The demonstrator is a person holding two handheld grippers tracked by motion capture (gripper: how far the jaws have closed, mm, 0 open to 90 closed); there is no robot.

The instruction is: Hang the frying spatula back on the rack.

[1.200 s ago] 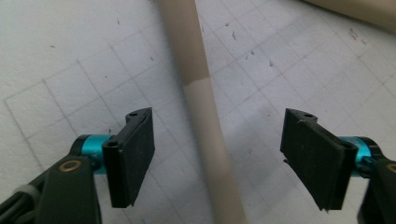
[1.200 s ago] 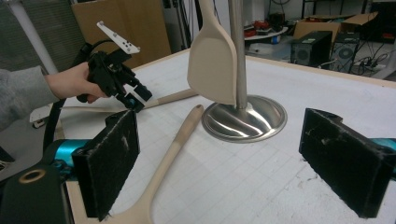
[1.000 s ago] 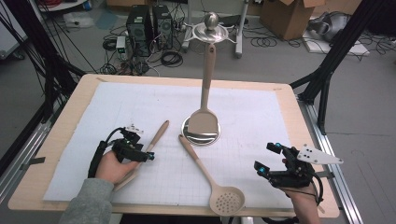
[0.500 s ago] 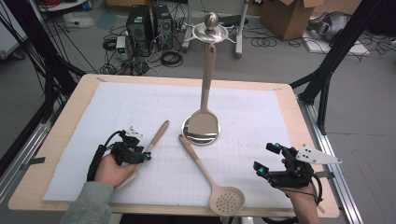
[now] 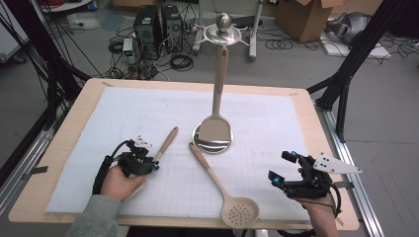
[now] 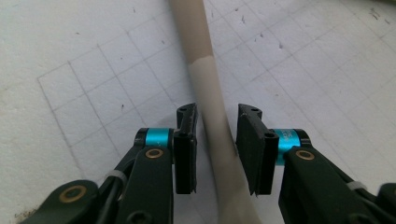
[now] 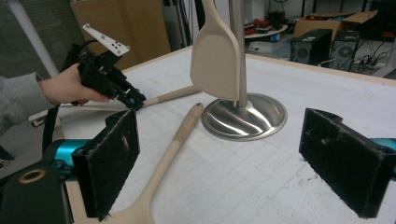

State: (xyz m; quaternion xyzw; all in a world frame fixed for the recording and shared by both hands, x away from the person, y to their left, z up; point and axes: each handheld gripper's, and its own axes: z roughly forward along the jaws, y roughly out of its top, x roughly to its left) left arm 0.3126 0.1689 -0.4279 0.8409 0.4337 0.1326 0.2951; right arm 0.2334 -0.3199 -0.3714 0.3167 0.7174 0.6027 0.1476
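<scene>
Left gripper view: the left claw straddles a wooden utensil handle, its jaws closing in, small gaps either side. High view: the right claw rests spread wide, holding nothing.

A sheet of gridded paper lay on the counter. Near its middle stood a utensil stand, with a spatula hanging against its post above the base. Left of the stand a wooden utensil lay slanted on the paper, its handle running between the fingers of the left gripper. A slotted spoon lay in front of the stand, handle tip just beside the base, bowl at the near edge. The right gripper hovered at the near right, well apart from the spoon.
</scene>
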